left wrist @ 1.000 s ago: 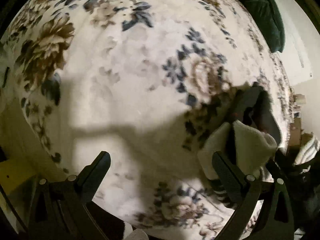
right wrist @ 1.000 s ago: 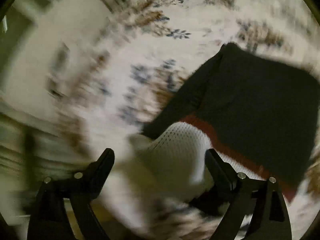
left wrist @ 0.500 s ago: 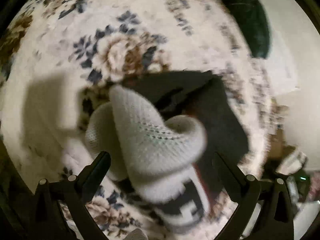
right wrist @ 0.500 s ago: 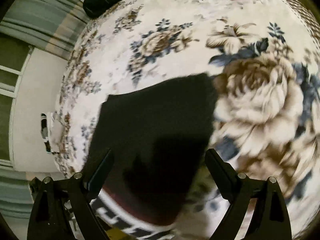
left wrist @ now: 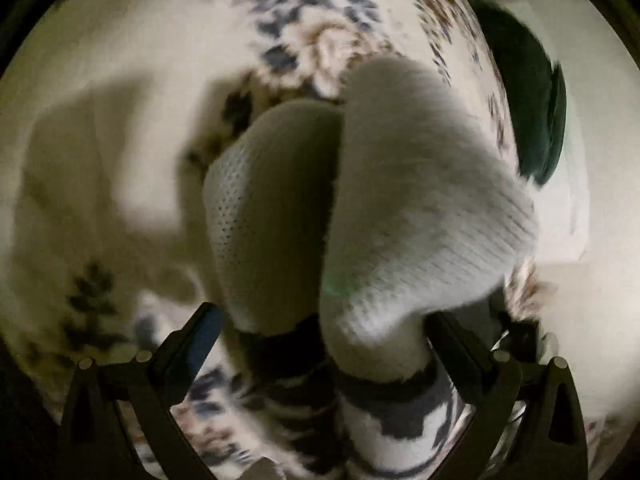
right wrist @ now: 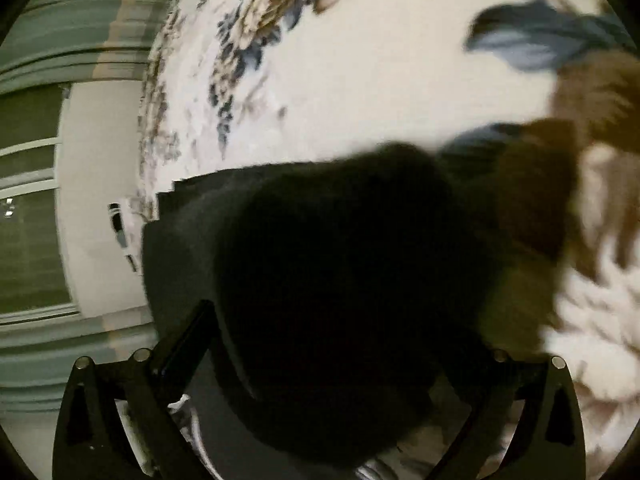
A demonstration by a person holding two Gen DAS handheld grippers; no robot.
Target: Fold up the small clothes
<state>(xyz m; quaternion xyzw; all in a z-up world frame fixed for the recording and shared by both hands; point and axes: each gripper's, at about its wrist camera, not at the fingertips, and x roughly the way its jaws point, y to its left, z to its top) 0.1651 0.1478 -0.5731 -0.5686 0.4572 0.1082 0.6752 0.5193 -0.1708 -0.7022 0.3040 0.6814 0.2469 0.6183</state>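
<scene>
Claws [left wrist: 320,344] [right wrist: 320,340] both angled down over floral bedspread [left wrist: 120,60], jaws wide, white sock [left wrist: 420,208] and black garment [right wrist: 340,280] between, ungripped

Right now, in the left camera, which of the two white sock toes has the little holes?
The left toe: it lies in shadow and its knit is dotted with tiny holes. The right toe is brighter and bulkier, with a ribbed knit and no holes.

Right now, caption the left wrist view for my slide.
Open left gripper straddles white knit socks on floral bedspread.
</scene>
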